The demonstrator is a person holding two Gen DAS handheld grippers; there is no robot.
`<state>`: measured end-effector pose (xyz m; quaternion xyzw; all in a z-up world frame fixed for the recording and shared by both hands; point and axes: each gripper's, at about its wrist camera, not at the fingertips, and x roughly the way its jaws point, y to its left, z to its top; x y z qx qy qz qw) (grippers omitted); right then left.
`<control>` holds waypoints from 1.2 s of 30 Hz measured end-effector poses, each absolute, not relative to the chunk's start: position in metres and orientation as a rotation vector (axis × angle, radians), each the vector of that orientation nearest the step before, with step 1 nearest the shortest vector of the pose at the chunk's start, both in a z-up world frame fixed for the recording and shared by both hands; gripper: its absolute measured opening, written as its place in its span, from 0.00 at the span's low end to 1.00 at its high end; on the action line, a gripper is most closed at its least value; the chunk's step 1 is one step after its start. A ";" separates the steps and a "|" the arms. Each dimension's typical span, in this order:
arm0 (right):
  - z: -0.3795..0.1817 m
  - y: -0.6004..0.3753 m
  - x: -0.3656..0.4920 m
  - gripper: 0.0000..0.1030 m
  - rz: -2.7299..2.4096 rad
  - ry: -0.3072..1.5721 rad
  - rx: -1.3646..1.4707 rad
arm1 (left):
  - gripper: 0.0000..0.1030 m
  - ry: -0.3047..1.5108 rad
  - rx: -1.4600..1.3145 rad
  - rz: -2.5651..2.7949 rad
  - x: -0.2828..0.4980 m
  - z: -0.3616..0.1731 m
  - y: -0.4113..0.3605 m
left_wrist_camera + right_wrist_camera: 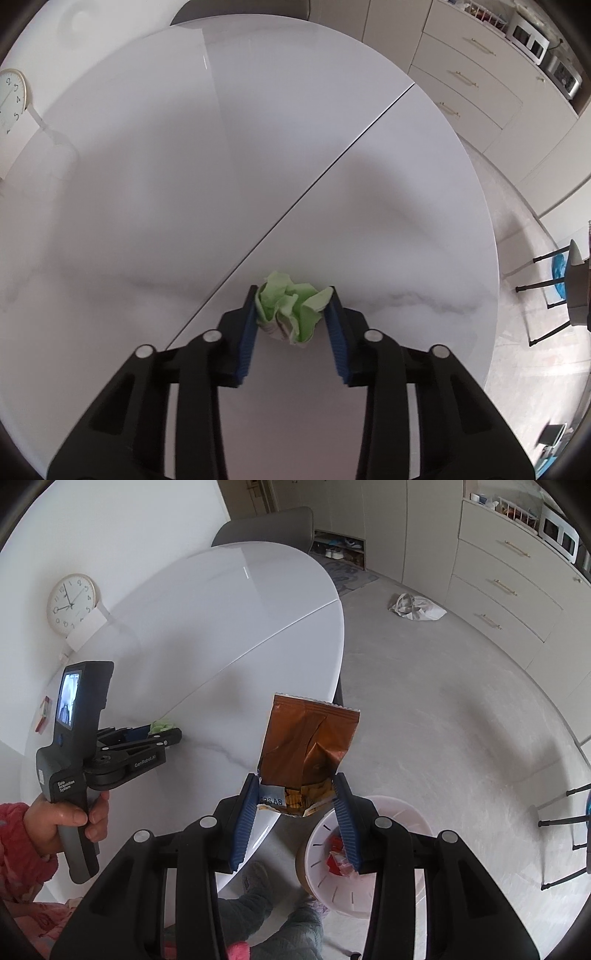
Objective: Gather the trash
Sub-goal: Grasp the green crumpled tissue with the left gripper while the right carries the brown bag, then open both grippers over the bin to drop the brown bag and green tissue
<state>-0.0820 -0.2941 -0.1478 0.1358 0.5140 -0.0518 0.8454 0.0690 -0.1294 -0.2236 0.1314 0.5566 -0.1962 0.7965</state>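
The right tongs pinch a brown snack wrapper by its lower end, above the edge of the white counter and a white bin holding red scraps. At left, a hand holds the left tongs at a green crumpled paper on the counter.

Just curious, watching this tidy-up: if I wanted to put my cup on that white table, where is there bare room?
Most of the table is bare: the whole stretch beyond the green paper wad, both sides of the seam. It is crowded only at the near edge, where the left gripper closes on the wad and the brown wrapper hangs over the edge.
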 end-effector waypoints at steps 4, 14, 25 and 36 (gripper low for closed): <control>-0.144 -0.303 -0.094 0.40 -0.118 1.069 0.292 | 0.30 1.191 0.279 -0.416 0.067 -0.219 -0.127; -0.181 -0.354 -0.147 0.40 -0.243 1.111 0.435 | 0.30 1.152 0.280 -0.538 0.013 -0.159 -0.144; -0.245 -0.388 -0.187 0.40 -0.309 1.194 0.565 | 0.31 1.138 0.323 -0.701 -0.054 -0.128 -0.195; -0.363 -0.395 -0.168 0.58 -0.294 1.454 0.604 | 0.31 1.143 0.428 -0.737 -0.093 -0.129 -0.220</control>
